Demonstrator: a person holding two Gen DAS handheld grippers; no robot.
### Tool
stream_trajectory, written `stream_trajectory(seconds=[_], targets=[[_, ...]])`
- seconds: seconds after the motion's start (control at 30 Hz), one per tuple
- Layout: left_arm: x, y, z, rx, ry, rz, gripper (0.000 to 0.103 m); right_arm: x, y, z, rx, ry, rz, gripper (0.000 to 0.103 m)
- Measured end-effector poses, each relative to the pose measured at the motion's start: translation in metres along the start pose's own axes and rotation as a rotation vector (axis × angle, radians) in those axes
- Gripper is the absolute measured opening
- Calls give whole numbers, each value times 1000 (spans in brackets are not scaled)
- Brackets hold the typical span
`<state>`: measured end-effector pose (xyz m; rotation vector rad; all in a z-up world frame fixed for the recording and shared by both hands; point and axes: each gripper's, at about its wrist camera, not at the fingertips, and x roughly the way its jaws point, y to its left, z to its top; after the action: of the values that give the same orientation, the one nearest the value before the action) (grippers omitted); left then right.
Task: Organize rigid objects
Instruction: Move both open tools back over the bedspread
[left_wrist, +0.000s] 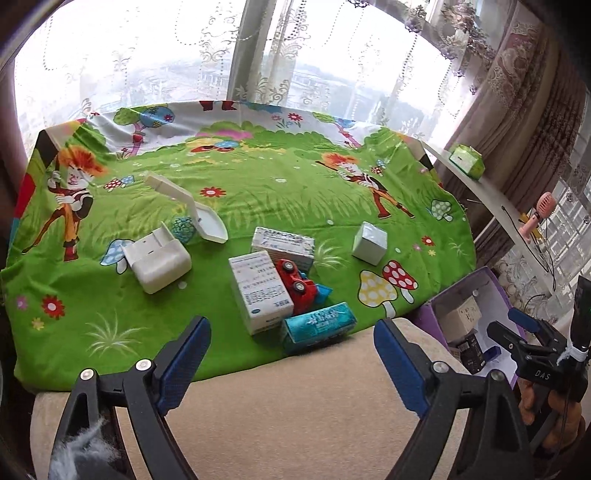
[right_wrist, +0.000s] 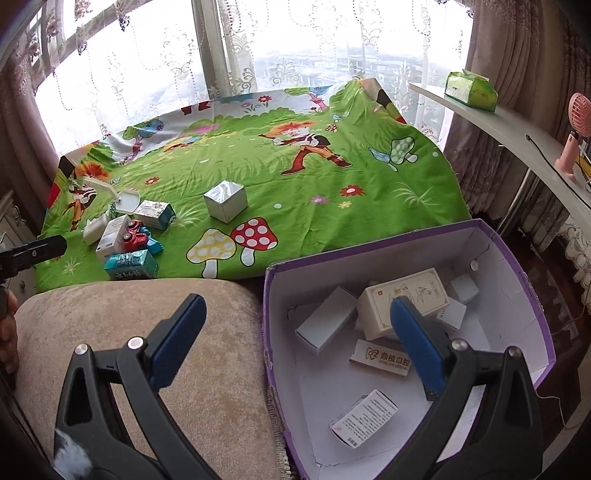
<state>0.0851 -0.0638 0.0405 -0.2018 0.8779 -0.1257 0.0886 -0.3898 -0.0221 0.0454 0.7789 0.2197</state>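
Observation:
On the green cartoon cloth (left_wrist: 258, 184) lie a white medicine box (left_wrist: 258, 291), a red toy car (left_wrist: 297, 286), a teal box (left_wrist: 319, 325), a second printed box (left_wrist: 284, 247), a silver cube (left_wrist: 369, 243), a white charger-like block (left_wrist: 157, 264) and a white folding stand (left_wrist: 188, 210). My left gripper (left_wrist: 291, 339) is open and empty, just in front of the teal box. My right gripper (right_wrist: 295, 317) is open and empty over the near left rim of the purple storage box (right_wrist: 517, 258), which holds several small boxes.
A beige cushion (left_wrist: 280, 406) lies under both grippers. A white shelf (right_wrist: 517, 136) at the right carries a green tissue pack (right_wrist: 469, 90) and a pink fan (right_wrist: 572, 147). Curtained windows stand behind the cloth.

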Motion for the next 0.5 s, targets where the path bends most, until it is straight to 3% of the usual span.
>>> stream_trajectory(seconds=[0.27,0.5], targets=[[9,27,14,-4,-2,52,83,24,22,23,-45,13,31,101],[32,52,43,-67,-3,104,75,49,40,48,-56,19,45,101]])
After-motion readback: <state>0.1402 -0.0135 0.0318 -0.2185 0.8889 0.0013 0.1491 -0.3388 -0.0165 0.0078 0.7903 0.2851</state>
